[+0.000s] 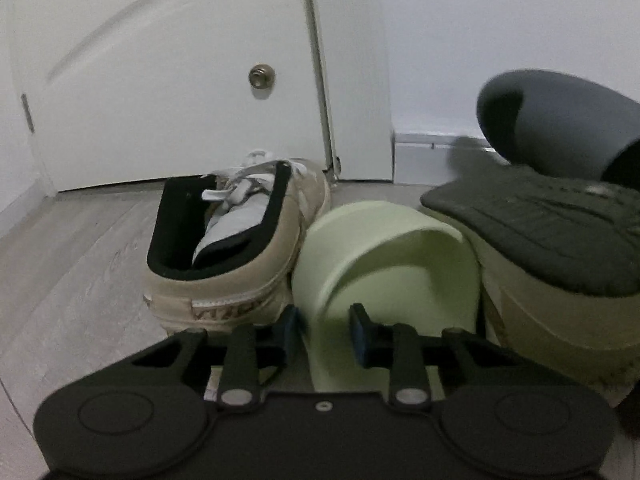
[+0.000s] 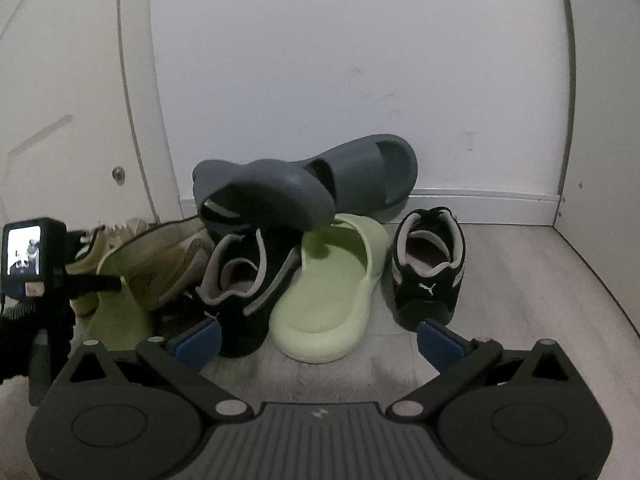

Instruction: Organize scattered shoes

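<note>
Two tongs work the heap: my left tongs (image 1: 322, 322) are clenched on one green slide (image 1: 384, 256) by its side wall, apparently to pull it free, while my right tongs (image 2: 318, 338) hang released before the pile. Against the wall (image 2: 360, 60) I count two green slides, two grey slides (image 2: 280, 188), two black sneakers (image 2: 430, 262) and at least one beige sneaker (image 1: 236, 236), tangled except one black sneaker standing apart.

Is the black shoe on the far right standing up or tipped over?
Standing up. The black sneaker sits flat on its sole on the floor, apart from the pile, its opening facing up.
</note>
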A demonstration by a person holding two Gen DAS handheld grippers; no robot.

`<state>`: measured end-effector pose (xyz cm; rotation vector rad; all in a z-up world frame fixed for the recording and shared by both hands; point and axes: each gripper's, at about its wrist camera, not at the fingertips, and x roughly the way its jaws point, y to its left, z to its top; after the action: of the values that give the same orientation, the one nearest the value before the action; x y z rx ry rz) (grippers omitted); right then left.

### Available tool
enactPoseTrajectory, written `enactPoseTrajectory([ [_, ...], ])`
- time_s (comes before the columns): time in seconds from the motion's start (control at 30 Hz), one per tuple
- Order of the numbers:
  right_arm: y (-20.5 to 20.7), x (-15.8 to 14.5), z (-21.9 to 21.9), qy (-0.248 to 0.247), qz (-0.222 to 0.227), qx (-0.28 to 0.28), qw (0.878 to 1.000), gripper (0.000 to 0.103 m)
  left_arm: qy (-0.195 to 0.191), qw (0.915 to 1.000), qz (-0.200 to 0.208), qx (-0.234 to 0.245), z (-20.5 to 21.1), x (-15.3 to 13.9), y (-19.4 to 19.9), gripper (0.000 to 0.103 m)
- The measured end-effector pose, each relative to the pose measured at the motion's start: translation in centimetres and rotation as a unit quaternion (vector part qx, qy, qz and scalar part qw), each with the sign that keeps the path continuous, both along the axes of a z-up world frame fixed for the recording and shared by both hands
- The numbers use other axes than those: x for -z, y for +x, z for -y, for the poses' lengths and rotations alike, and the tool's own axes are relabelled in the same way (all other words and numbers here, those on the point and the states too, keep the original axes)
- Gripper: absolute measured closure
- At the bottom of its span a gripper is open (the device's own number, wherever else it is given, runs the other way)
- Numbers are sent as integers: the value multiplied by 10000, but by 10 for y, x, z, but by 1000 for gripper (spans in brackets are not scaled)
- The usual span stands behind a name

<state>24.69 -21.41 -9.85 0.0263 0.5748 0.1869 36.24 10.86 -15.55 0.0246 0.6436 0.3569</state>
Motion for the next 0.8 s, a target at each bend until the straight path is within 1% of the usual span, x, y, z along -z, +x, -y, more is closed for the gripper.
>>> enactPoseTrajectory([
  [0.07, 1, 1, -1, 25, -44, -12, 10000, 0, 94, 9999, -26, 42, 3, -1, -2, 79],
  [0.13, 1, 1, 0, 64, -56, -11, 10000, 0, 110, 9999, -108, 71, 4, -3, -6, 80],
  [0.2, 1, 0, 0, 93, -51, -4, 9999, 0, 101, 9997, -184, 95, 6, -3, -9, 80],
  [0.3, -2, -4, 0, 84, 25, 20, 10000, 0, 275, 9988, -351, 218, 16, -3, -22, 80],
  [0.37, -5, -6, 0, 40, 106, 32, 9999, 0, 320, 9981, -444, 275, 19, -1, -26, 80],
  [0.47, -9, -9, -3, -76, 192, 6, 9998, 0, 228, 9978, -530, 330, 23, -2, -41, 80],
  [0.57, -14, -12, -7, -182, 274, -46, 9994, 0, 184, 9963, -656, 533, 31, -4, -65, 80],
  [0.73, -24, -22, -9, -97, 367, -112, 9992, 0, -257, 9915, -830, 972, 44, -8, -92, 80],
  [0.8, -29, -26, -8, -23, 379, -102, 9992, 0, -268, 9902, -861, 1067, 49, -7, -96, 79],
])
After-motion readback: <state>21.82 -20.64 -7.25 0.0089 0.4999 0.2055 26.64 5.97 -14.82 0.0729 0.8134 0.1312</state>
